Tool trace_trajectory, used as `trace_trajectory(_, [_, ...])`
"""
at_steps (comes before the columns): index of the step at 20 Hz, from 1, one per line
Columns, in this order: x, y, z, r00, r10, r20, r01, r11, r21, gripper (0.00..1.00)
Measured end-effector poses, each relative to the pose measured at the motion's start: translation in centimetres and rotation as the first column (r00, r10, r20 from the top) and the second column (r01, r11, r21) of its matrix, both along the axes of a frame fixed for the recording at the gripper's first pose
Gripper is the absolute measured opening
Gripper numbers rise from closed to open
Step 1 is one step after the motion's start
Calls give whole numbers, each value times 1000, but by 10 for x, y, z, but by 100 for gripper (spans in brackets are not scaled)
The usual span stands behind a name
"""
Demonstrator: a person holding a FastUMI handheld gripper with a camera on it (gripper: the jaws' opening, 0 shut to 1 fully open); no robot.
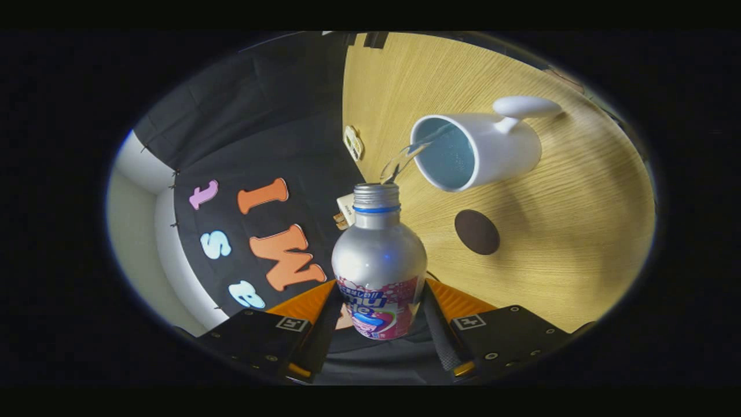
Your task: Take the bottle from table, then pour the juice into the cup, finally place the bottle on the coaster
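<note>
We work over the wooden table (579, 243), which appears turned on its side because we have rolled the gripper over to pour. It carries everything the task needs, laid out within one short sweep of the arm.

Next in size is the bottle (379, 263), clenched between both fingers of the gripper (379, 313) around its labelled lower body. We grip it low so the neck stays free and the open mouth can lead. It lies tipped toward the cup, uncapped, and that tilt is what sends the liquid out.

The cup (483, 147) stands on the table just beyond the bottle's mouth, its opening facing us and its handle turned away on the far side, so nothing blocks the way in. We hold the mouth near the rim but apart from it, so the bottle cannot knock the cup.

The stream (405, 159) arcs from the mouth over the rim into the cup; we judge the pour is in progress.

The coaster (476, 231), a dark round disc, sits bare on the table near the cup, waiting for the bottle. That step is not yet done.
</note>
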State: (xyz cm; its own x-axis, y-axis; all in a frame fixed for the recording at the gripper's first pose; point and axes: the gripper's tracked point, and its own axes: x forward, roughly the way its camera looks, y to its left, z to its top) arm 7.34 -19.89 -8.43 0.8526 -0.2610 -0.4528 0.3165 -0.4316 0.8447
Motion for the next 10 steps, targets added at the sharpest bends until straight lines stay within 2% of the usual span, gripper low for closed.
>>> trace_trajectory(10, [1, 1, 4, 1000, -4, 15, 3, 1000, 27, 76])
